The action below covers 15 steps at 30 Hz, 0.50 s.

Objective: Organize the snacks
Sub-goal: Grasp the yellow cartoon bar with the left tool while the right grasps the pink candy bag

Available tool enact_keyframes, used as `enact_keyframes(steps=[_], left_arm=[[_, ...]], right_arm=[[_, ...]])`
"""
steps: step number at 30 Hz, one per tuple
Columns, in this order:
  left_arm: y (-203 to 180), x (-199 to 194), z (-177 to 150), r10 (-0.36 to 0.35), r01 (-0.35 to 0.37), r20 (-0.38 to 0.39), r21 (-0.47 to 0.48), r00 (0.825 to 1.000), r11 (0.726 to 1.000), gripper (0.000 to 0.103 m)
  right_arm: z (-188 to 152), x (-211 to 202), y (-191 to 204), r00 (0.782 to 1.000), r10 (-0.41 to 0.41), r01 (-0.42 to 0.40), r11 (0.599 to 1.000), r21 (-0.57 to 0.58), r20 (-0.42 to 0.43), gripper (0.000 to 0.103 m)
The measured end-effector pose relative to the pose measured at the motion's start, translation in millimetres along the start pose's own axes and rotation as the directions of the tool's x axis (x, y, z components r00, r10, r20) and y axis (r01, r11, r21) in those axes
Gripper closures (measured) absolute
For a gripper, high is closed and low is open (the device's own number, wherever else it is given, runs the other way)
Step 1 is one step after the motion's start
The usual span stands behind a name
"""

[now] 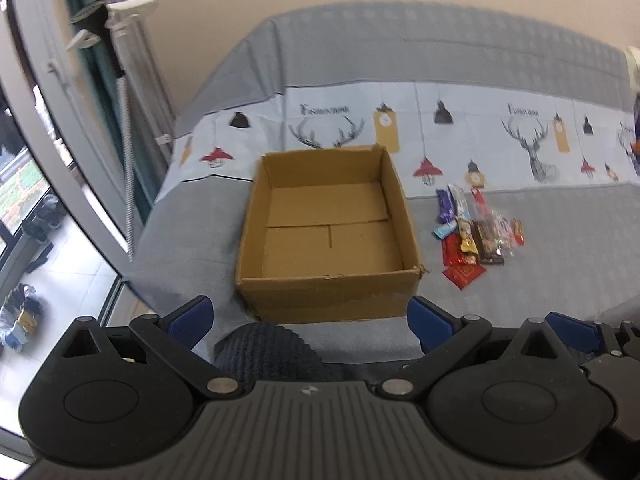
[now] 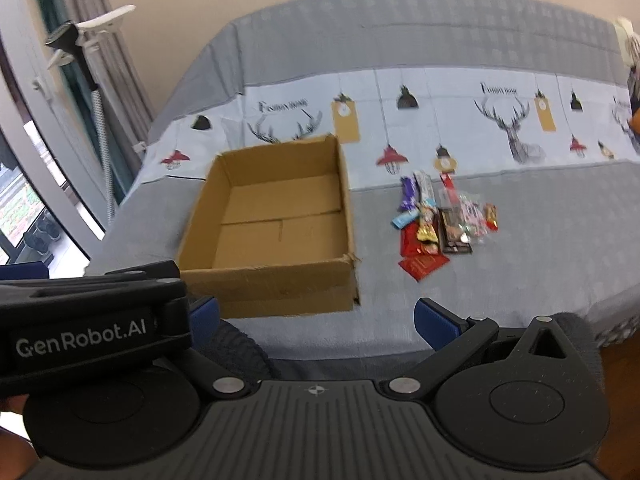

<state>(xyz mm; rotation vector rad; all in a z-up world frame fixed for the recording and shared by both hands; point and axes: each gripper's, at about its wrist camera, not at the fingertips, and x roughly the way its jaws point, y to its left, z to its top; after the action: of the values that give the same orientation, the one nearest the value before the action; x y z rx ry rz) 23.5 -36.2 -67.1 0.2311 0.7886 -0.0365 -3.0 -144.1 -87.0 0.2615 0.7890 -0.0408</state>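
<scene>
On the grey bedspread point(image 1: 520, 320) with its pale band of printed deer heads and hanging lamps, we see an open brown cardboard box point(image 1: 328, 300) sitting square in front of us, its flaps gone and its floor bare. Just beside the box, on its right and apart from its wall, lies a small heap of wrapped snacks point(image 1: 476, 232) — a purple bar at the far end, a light-blue packet, a gold-foil sweet, a dark brown chocolate bar, clear wrappers with pink print, and a flat red sachet point(image 1: 464, 274) nearest to us. In the right wrist view the same heap point(image 2: 444, 224) lies ahead and slightly right, and the box point(image 2: 272, 280) ahead and left. Our left gripper point(image 1: 310, 318) hovers low at the near edge of the bed with its blue-padded fingers point(image 1: 188, 318) spread wide, and it has hold of nothing; the box's near wall sits between them in the view, further off. Our right gripper point(image 2: 320, 320) is likewise spread wide and empty, its right finger point(image 2: 438, 322) showing plainly, its left one half hidden behind the black body of the other gripper, marked GenRobot.AI. A dark ribbed sleeve point(image 1: 264, 344) shows below the fingers. To the left stand a grey curtain point(image 2: 108, 32), a window and a black stand with white clips point(image 1: 116, 20) — all well apart from the snacks.
</scene>
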Motion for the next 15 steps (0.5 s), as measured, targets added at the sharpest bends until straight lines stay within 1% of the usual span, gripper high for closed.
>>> enact_keyframes(steps=[2, 3, 5, 6, 8, 9, 11, 12, 13, 14, 15], left_arm=[[-19, 15, 0, -0.010, 0.010, -0.005, 0.034, 1.000, 0.999, 0.000], [-30, 26, 0, -0.025, 0.025, -0.010, 0.053, 1.000, 0.998, 0.000], [-50, 49, 1, -0.075, 0.077, -0.031, 0.088, 0.997, 0.993, 0.000], [-64, 66, 4, -0.110, 0.117, -0.065, 0.101, 0.992, 0.988, 0.000], [-81, 89, 6, -0.155, 0.164, -0.093, 0.093, 0.983, 0.982, 0.000], [-92, 102, 8, -0.182, 0.189, -0.088, 0.088, 0.979, 0.978, 0.000], [-114, 126, 12, -0.236, 0.239, -0.046, 0.086, 0.971, 0.967, 0.000], [-123, 136, 15, -0.256, 0.258, -0.035, 0.091, 0.966, 0.962, 0.000], [-135, 148, 19, -0.282, 0.283, -0.028, 0.103, 0.959, 0.954, 0.000], [-147, 161, 24, -0.305, 0.306, -0.031, 0.121, 0.952, 0.944, 0.000], [-159, 175, 28, -0.325, 0.327, -0.039, 0.131, 0.945, 0.936, 0.000]], right_arm=[[-1, 12, -15, 1.000, -0.009, 0.009, 1.000, 0.023, -0.008, 0.000], [-3, 18, -24, 1.000, -0.017, 0.018, 0.999, 0.031, -0.011, 0.000], [-6, 33, -44, 0.999, -0.030, 0.031, 0.998, 0.050, -0.013, 0.000], [-9, 42, -56, 0.999, -0.034, 0.035, 0.997, 0.065, -0.016, 0.000], [-15, 60, -84, 0.999, -0.035, 0.038, 0.992, 0.121, -0.024, 0.000], [-19, 68, -101, 1.000, -0.027, 0.029, 0.987, 0.159, -0.011, 0.000], [-28, 81, -137, 0.998, 0.001, -0.016, 0.976, 0.215, 0.069, 0.000], [-33, 87, -156, 0.991, -0.006, -0.024, 0.974, 0.225, 0.135, 0.000], [-36, 92, -170, 0.982, -0.026, -0.015, 0.976, 0.215, 0.190, 0.000], [-38, 99, -184, 0.971, -0.047, 0.006, 0.985, 0.174, 0.234, 0.000], [-36, 107, -194, 0.966, -0.066, 0.037, 0.993, 0.116, 0.251, 0.000]])
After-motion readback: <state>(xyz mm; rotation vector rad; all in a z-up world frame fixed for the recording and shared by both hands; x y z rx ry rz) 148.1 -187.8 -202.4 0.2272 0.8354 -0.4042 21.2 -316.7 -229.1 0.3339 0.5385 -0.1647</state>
